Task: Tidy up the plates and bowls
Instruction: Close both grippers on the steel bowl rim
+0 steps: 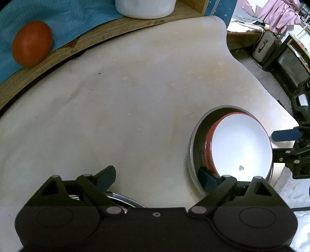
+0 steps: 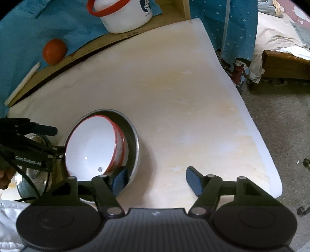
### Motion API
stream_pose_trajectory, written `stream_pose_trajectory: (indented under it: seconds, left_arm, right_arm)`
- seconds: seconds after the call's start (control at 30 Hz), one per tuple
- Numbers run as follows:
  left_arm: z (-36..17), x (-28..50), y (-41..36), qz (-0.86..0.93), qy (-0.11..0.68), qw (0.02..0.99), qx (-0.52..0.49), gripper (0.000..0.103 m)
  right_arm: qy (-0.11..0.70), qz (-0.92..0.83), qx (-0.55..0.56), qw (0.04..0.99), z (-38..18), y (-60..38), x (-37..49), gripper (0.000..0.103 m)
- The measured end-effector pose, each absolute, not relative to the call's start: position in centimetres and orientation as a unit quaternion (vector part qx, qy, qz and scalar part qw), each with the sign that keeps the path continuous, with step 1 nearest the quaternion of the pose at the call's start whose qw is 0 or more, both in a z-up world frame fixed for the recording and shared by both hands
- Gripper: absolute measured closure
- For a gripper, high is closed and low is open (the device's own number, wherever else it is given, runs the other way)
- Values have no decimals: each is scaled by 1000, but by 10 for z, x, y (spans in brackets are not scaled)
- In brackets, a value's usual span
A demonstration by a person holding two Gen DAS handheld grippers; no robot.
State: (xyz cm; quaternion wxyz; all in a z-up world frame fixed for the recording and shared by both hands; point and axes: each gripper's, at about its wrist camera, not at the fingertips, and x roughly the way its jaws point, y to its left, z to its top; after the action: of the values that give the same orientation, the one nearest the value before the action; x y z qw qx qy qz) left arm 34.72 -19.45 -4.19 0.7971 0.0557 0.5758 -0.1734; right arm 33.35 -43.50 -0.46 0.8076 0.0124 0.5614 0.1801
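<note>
Gaping, both hand-held grippers [image 1: 157,177] [image 2: 156,181] flank a red-rimmed bowl [image 2: 93,149] — its base hidden inside a pan [image 2: 133,139].

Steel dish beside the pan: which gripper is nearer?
Left. The left gripper is over the steel dish; the right gripper is at the pan, farther right.

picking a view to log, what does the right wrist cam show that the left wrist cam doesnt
Only the right wrist view shows the red-rimmed mug's rim and print, a white stick on the ledge, and a bed. Only the left wrist view shows a suitcase and pink cloth. Both show the red-rimmed white bowl tilted inside the metal pan, the orange ball, and both claws open.
</note>
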Motion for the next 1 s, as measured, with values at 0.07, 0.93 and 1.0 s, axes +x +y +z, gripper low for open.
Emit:
stream_pose_trajectory:
  seconds: [0.07, 0.93, 1.0]
  left_arm:
    - [-41, 347, -195, -175, 575, 797, 55, 14]
    - [-35, 337, -199, -219, 566, 794, 13, 65]
    - [-35, 337, -199, -222, 566, 794, 9, 70]
  right_arm:
    - [561, 182, 16, 807, -4, -435, 333, 37]
    - [556, 213, 75, 800, -6, -440, 325, 73]
    - [553, 224, 79, 799, -6, -439, 324, 80]
